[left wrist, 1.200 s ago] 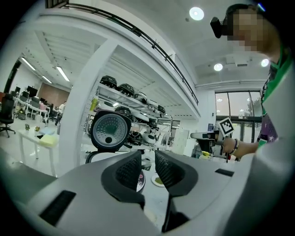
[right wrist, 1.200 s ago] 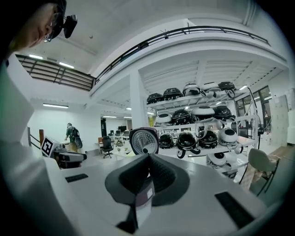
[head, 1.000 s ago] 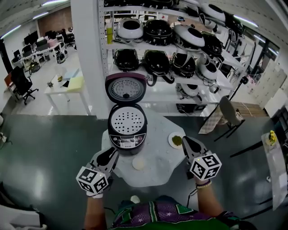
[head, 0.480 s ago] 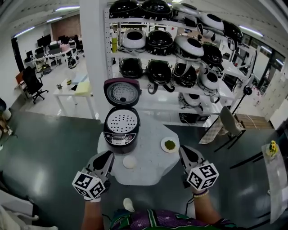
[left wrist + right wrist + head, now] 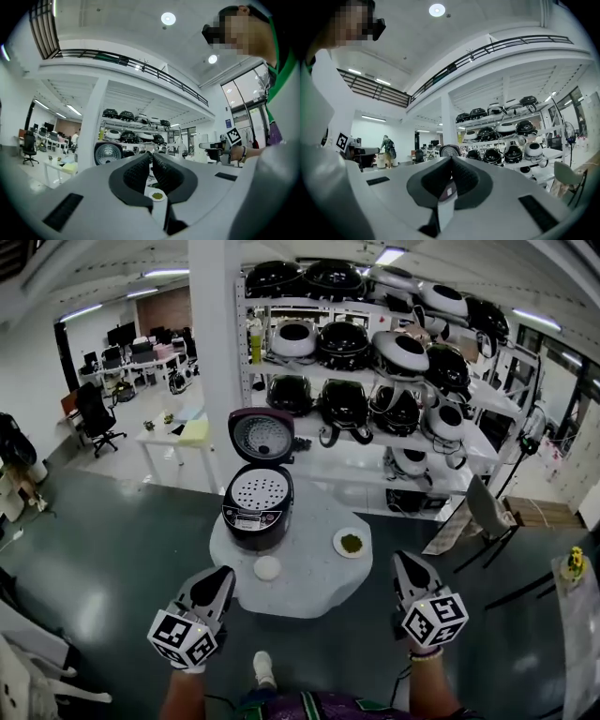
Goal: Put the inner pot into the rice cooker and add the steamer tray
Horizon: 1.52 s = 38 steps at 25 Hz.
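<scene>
Looks as good as finished. Shows the perforated steamer tray point(image 5: 258, 491) seated level in the mouth of the rice cooker point(image 5: 253, 524), at the far left edge of the round white counter point(image 5: 314, 592), with the lid point(image 5: 262, 436) raised upright behind. Cannot make out the inner pot under the tray; presumably already inside, judging by the tray's flat seat at the rim. Finds both tools away from the work: left claw point(image 5: 223, 575) off the near left edge of the counter, closing, pads almost together with only a thin slit showing and nothing between them; right claw point(image 5: 403, 560) off the near right edge, fully closed, likewise empty. Neither touching cooker, tray or counter. Elsewhere on the counter, well apart from both claws: a small white dish point(image 5: 351, 543) with something green in it, and a pale round thing point(image 5: 267, 568), too small to identify. Leaves little to do, by this reading: at most a check on the tray's seat, or lowering the lid, though not asked for by the task.
</scene>
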Each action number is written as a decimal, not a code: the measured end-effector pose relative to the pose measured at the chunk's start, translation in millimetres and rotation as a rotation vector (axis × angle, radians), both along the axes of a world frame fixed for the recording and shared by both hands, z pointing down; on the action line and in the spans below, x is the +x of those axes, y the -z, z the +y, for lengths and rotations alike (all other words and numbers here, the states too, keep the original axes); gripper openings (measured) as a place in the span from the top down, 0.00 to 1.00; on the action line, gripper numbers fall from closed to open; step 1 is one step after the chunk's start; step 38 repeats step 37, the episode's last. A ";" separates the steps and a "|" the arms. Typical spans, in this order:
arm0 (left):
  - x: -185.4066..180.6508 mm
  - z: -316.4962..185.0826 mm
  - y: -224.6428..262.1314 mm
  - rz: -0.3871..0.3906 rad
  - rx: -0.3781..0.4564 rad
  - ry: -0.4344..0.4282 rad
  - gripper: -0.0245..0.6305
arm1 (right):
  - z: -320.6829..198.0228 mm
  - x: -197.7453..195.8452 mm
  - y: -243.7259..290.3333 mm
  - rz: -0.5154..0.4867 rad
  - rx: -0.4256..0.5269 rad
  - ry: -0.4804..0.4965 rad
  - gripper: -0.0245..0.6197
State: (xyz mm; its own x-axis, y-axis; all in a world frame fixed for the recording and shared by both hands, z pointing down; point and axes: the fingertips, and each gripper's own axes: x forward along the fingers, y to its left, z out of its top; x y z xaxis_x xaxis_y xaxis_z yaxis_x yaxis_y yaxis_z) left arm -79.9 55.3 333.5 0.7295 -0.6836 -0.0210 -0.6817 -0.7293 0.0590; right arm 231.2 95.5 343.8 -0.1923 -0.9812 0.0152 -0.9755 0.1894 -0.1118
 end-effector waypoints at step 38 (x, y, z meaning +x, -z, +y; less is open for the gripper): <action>-3.3 118.6 -17.8 0.060 -0.009 0.191 0.93 | 111.0 -12.7 -8.0 0.023 0.021 0.076 0.95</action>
